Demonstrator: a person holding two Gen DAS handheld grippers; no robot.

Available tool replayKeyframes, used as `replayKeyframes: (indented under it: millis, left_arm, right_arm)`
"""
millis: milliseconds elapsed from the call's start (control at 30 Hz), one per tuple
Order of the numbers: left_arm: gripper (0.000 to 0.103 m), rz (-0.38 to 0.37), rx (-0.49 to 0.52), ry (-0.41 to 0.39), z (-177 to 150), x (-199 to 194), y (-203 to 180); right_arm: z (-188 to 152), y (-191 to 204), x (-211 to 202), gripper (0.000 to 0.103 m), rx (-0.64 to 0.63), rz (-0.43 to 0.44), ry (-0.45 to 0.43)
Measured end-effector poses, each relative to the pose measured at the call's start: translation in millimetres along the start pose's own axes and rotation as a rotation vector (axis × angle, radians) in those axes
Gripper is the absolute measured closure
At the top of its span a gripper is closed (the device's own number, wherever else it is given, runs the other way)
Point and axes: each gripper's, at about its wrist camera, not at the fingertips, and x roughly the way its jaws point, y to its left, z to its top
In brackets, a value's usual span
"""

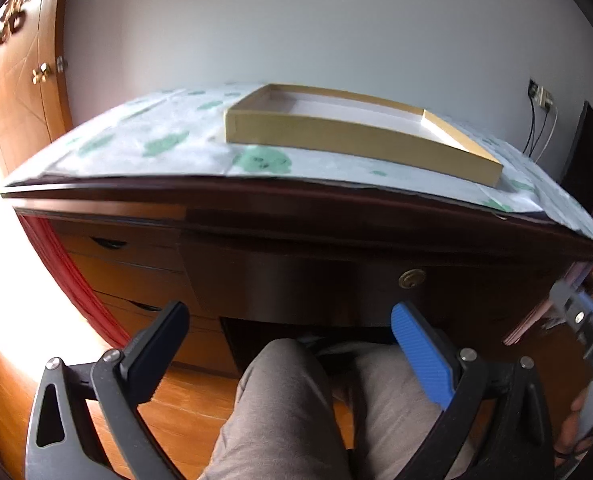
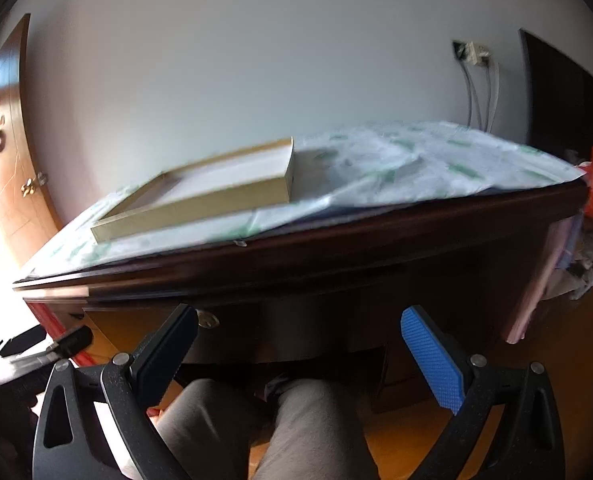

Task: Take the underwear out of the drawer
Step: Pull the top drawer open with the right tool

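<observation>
**Inspector:** State of the claws?

**Assistant:** The left gripper [image 1: 290, 320] stands wide open and holds nothing. The right gripper [image 2: 300, 328] is the same: fingers spread, nothing between them. Both hang in front of the desk [image 1: 296, 208], above the seated person's knees [image 1: 284, 400].

**Inspector:** Where is the underwear?

**Assistant:** Not in view. The centre drawer [image 1: 296, 280], marked by a brass lock [image 1: 411, 279], is shut; I judge the garment lies inside, though nothing confirms which drawer holds it.

**Inspector:** Handling?

**Assistant:** By judgement: soft cloth, light, limp, not fragile. It should bunch when pinched, so take a fold near the middle or the waistband. The drawer must come first; I see no pull on its front, so its lower edge is the likely hold.

**Inspector:** Surface and room?

**Assistant:** Dark wooden desk, covered by a white sheet [image 1: 168, 136] with green patches. A shallow cardboard tray [image 1: 336, 132] lies on it, apparently empty. Side drawers [image 1: 124, 264] at left, orange wooden floor [image 1: 188, 396], pale wall [image 1: 296, 32], wooden door [image 1: 28, 92].
</observation>
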Motion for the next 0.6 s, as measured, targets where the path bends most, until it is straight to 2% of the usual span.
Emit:
replayKeyframes:
  millis: [233, 467, 600]
  left_arm:
    - [0.001, 0.007, 0.028, -0.115, 0.8, 21.8, 17.3]
    - [0.001, -0.042, -0.058, -0.194, 3.5, 39.6, 41.2]
    - [0.001, -0.045, -0.034, -0.197, 3.3, 47.3, 46.9]
  right_arm:
    - [-11.3, -42.8, 36.0, 0.001, 0.013, 0.067, 0.027]
    - [-0.9, -67.4, 58.9, 0.001, -0.013, 0.154, -0.027]
    - [4.3, -71.1, 71.9, 0.001, -0.045, 0.191, -0.016]
